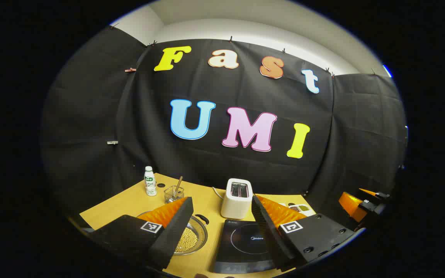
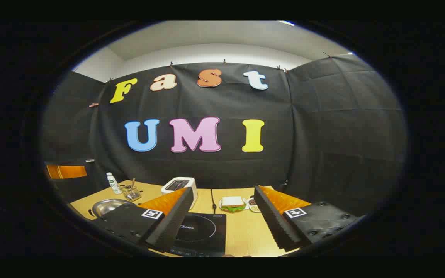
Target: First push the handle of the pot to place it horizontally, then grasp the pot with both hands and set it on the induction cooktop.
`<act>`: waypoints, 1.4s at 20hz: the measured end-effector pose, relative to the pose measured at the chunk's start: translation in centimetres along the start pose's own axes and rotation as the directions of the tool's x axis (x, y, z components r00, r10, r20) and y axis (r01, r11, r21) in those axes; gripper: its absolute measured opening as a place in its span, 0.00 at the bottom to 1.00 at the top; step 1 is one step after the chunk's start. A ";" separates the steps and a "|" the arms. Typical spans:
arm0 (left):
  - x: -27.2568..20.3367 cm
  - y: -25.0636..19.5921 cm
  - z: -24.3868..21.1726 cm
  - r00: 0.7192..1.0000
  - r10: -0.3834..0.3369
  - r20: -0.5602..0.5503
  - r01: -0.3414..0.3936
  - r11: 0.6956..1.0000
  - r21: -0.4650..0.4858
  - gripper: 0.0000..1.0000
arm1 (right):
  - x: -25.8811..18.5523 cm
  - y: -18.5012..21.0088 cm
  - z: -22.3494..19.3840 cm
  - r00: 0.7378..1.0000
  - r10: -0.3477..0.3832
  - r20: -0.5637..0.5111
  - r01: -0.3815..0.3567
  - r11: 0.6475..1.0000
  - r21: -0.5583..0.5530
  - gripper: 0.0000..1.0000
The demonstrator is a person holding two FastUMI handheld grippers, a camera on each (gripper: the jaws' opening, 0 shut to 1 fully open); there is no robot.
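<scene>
Left gripper view: wooden table (image 1: 129,199), black-draped booth.

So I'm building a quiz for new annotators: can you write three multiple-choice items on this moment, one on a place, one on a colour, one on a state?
1. Where does the white two-slot toaster stand?
A. Behind the black induction cooktop
B. Inside the pot
C. On the cooktop

2. What colour is the cap of the small plastic bottle?
A. Red
B. White
C. Blue

3. How are the left gripper and right gripper?
A. Both shut on the pot
B. One open, one shut
C. Both open, holding nothing

Answers: 1 A, the toaster sits just past the cooktop's far edge on the yellow wooden table. 2 B, the cap looks white in the left gripper view. 3 C, each pair of fingers stands wide apart with only table and cooktop between, and the shallow metal pot lies untouched beside the cooktop.
</scene>
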State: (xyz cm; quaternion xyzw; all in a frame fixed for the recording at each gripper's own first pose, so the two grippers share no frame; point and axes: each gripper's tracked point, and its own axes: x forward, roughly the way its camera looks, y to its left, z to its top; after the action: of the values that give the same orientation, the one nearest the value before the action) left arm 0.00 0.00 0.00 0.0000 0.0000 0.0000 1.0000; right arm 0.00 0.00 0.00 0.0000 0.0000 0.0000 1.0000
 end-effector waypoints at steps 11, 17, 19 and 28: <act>1.5 0.7 1.6 0.997 -0.059 0.050 0.053 0.993 0.110 0.95 | 0.8 1.7 0.7 1.000 -0.026 -0.009 0.026 1.000 0.002 1.00; 1.6 2.2 1.2 0.994 -0.099 0.052 0.091 0.986 0.141 0.95 | -0.3 3.1 0.6 0.998 -0.069 -0.014 0.069 0.998 -0.003 0.98; 1.8 2.6 0.8 0.993 -0.106 0.043 0.099 0.986 0.133 0.95 | -0.2 3.4 0.7 0.997 -0.073 -0.013 0.073 0.997 0.002 0.98; 2.4 4.8 -0.2 0.995 -0.096 0.001 0.095 0.988 0.119 0.95 | -0.1 5.7 0.3 0.998 -0.051 -0.025 0.050 0.998 -0.033 0.99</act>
State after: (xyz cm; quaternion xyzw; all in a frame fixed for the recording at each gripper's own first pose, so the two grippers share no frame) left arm 2.39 4.82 -0.24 0.0595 -0.0032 -0.0481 0.9971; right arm -0.09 5.72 0.29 -0.0164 0.0128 -0.0252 0.9995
